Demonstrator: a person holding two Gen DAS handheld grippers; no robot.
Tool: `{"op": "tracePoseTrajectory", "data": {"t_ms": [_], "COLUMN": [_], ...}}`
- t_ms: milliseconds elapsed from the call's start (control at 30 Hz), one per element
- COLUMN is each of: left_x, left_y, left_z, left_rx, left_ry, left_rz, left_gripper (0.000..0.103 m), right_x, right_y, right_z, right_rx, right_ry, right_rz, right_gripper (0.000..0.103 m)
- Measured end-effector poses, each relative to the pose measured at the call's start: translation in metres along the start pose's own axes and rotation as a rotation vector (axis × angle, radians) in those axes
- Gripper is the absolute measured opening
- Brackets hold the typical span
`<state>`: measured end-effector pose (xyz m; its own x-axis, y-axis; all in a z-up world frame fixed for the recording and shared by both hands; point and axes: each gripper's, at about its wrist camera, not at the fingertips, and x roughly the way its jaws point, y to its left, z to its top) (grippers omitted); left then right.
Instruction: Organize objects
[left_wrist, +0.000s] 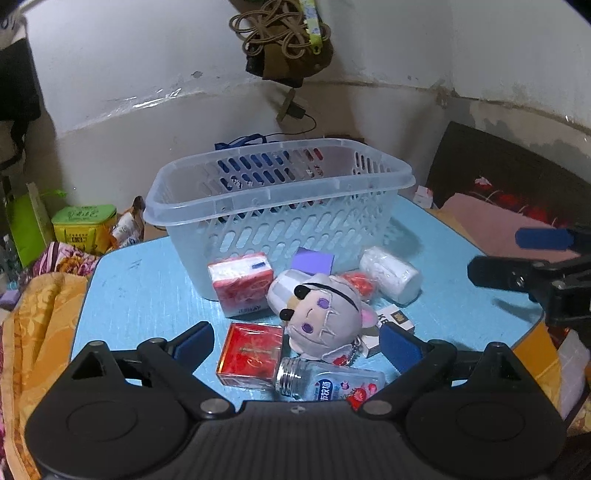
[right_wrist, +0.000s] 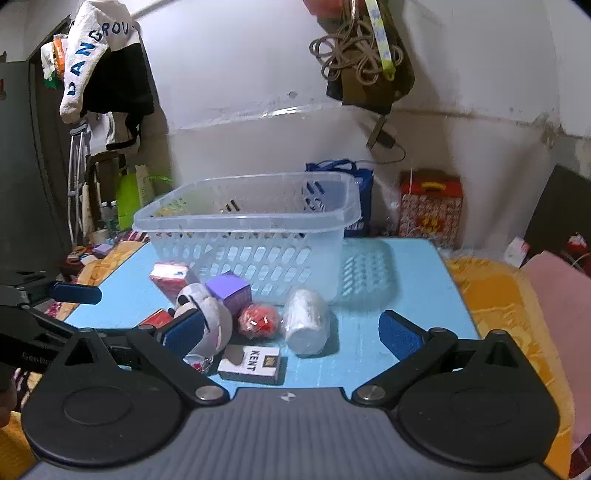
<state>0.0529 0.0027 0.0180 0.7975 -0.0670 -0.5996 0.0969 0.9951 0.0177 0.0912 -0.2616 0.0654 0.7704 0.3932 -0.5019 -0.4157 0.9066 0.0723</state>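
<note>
A clear plastic basket (left_wrist: 280, 221) (right_wrist: 251, 229) stands empty at the back of the blue table (left_wrist: 147, 288) (right_wrist: 406, 280). In front of it lie a tissue pack (left_wrist: 242, 284) (right_wrist: 170, 277), a purple box (left_wrist: 312, 260) (right_wrist: 229, 291), a white roll (left_wrist: 389, 275) (right_wrist: 306, 321), a red ball (left_wrist: 358, 282) (right_wrist: 258, 321), a grey plush doll (left_wrist: 321, 317) (right_wrist: 207, 317), a red box (left_wrist: 251, 352), a clear bottle (left_wrist: 328, 384) and a white KENT pack (right_wrist: 251, 363). My left gripper (left_wrist: 297, 343) is open over the red box and bottle. My right gripper (right_wrist: 291, 332) is open over the KENT pack, and shows in the left wrist view (left_wrist: 517, 254).
Orange and floral bedding (left_wrist: 37, 332) (right_wrist: 509, 314) surrounds the table. A green tin (left_wrist: 83, 227) and bags sit at the left. A blue bag (right_wrist: 354, 195) and a red gift box (right_wrist: 430, 206) stand behind the table. A rope bundle (right_wrist: 358, 55) hangs on the wall.
</note>
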Motion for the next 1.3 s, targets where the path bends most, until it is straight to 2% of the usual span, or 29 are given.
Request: {"op": "tracePoseTrajectory", "data": {"t_ms": [367,1300], "left_x": [0.0,0.002], "left_y": [0.002,0.01], "left_z": [-0.001,-0.002], "left_rx": [0.012,-0.012], "left_ry": [0.002,0.018], "left_rz": [0.045,0.049], "left_gripper": [0.098,0.098], "right_x": [0.004,0.006], "right_y": [0.001,-0.001], "right_z": [-0.001,-0.003], "right_rx": [-0.017,-0.011], "right_ry": [0.032,0.045], "right_rz": [0.006,0.016], "right_gripper": [0.103,0.103]}}
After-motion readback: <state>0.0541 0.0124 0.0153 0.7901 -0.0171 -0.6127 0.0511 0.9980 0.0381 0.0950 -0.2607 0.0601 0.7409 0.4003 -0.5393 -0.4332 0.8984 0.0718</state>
